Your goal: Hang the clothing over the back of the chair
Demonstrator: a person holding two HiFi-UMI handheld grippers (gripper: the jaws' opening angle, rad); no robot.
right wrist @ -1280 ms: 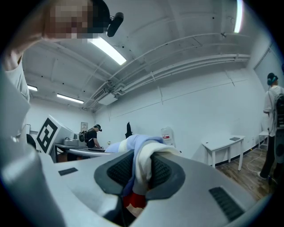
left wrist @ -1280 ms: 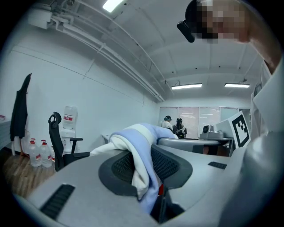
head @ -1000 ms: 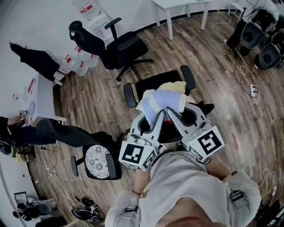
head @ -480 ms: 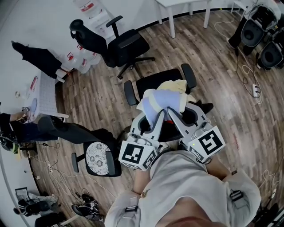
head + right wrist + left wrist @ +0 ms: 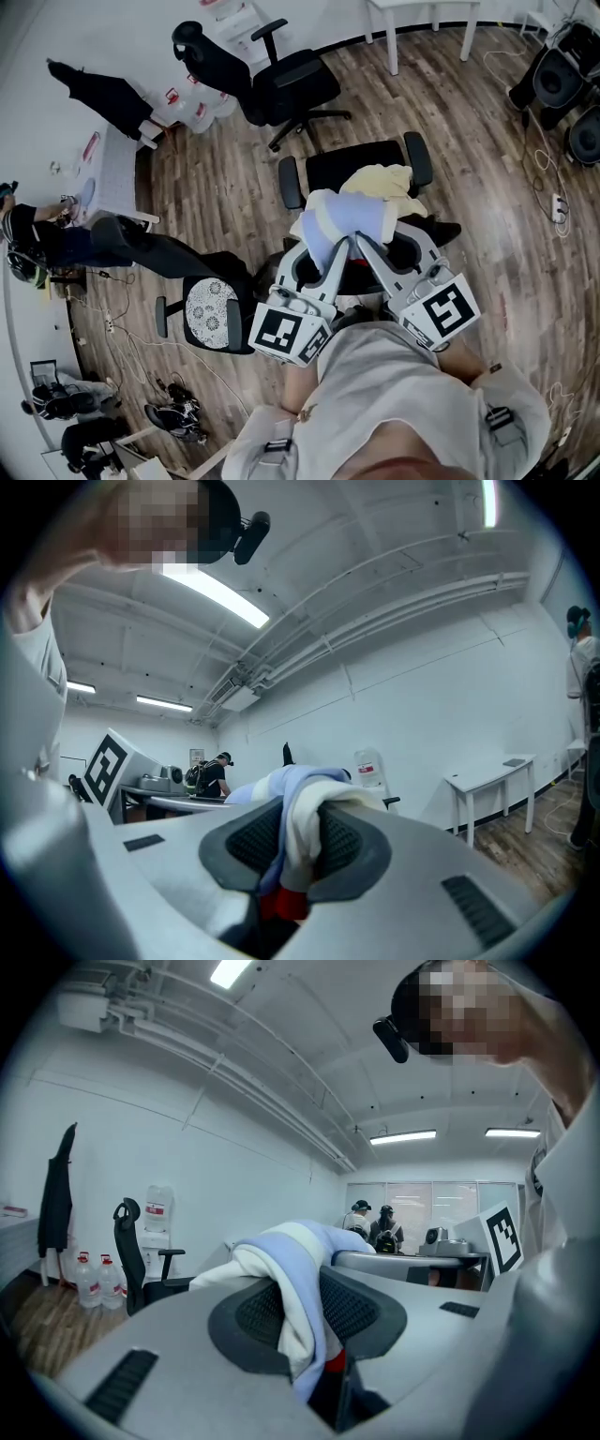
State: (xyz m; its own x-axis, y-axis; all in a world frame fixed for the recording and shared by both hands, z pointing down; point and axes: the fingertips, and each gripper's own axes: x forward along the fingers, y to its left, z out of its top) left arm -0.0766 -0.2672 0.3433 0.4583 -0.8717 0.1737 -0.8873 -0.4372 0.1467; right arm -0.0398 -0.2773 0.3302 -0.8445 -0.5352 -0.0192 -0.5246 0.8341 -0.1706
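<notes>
Underfoot, a wood floor [image 5: 216, 206] fills most of the head view. A black chair [image 5: 361, 161] with two armrests stands on it straight ahead of the person. A second chair [image 5: 291, 84], also black, stands farther off near the wall. A third chair [image 5: 211, 314] with a patterned round seat sits to the left, close to the person. A white table [image 5: 112, 178] stands at the far left, well apart from all three.

The garment [image 5: 342, 217] is pale blue and cream, bunched into a thick fold. It is held up in the air over the near side of the first chair, between the armrests. A pale yellow part of it spreads toward the seat; whether that part rests on the chair cannot be told from above.

The left gripper [image 5: 337, 251] and the right gripper [image 5: 364, 246] point forward side by side, their tips almost meeting under the bunch. In the left gripper view the jaws stand partly closed with a fold of the blue and cream cloth pinched between the dark pads and draped over the top. In the right gripper view the jaws are likewise part closed, clamped on a fold of the same garment, which hangs down between the pads.
</notes>
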